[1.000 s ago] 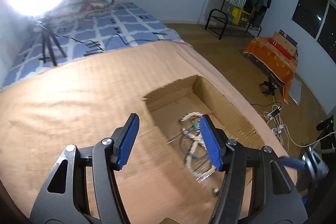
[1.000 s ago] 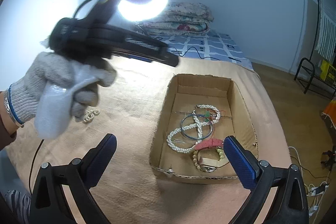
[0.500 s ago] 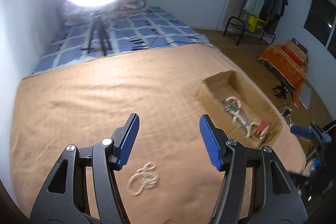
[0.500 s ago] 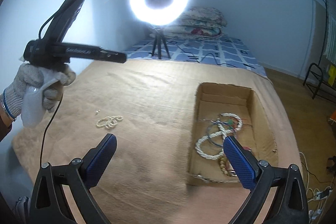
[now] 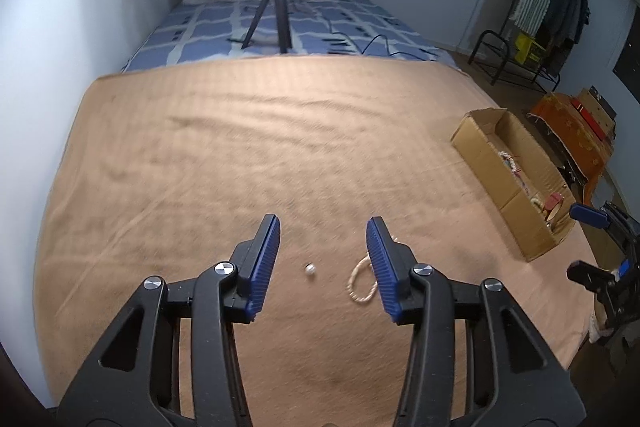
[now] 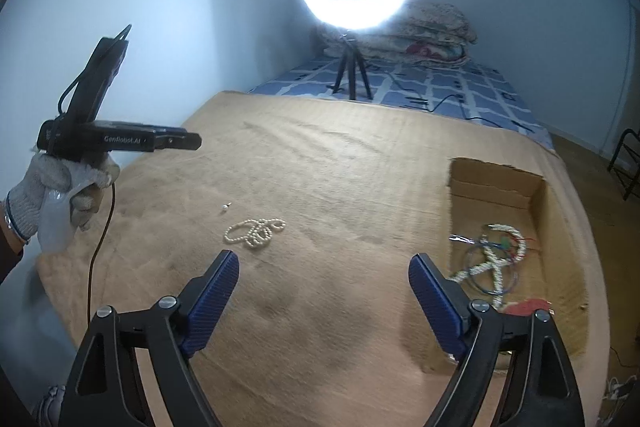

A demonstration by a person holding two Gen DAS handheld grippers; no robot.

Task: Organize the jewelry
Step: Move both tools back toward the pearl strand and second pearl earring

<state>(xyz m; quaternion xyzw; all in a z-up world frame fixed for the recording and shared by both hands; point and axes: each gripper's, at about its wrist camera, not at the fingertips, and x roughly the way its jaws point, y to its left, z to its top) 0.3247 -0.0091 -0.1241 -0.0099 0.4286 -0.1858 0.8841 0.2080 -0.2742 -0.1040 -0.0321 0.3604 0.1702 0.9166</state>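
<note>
A white pearl necklace (image 6: 256, 229) lies bunched on the tan cloth, with a small loose pearl piece (image 6: 225, 207) just left of it. My left gripper (image 5: 323, 223) hovers over them, its jaws closing with nothing gripped. The pearl piece (image 5: 310, 269) shows on the cloth between its fingers, and the necklace (image 5: 362, 283) is half hidden behind the right finger. A gloved hand holds this left gripper (image 6: 192, 143) above the cloth's left side. My right gripper (image 6: 324, 261) hangs empty near the front, jaws closing slightly. The cardboard box (image 6: 496, 187) at right holds several jewelry pieces (image 6: 492, 255).
The tan cloth (image 5: 240, 155) covers the bed, with its edges near on the left and front. A bright ring light on a tripod (image 6: 352, 67) stands on the blue checked bedding behind. A black cable (image 6: 96, 267) hangs from the left gripper. A clothes rack (image 5: 532, 27) stands far right.
My left gripper swung left from above the box to above the loose necklace and pearl piece, and its jaws narrowed. My right gripper's view shifted left, so the box now sits at its right.
</note>
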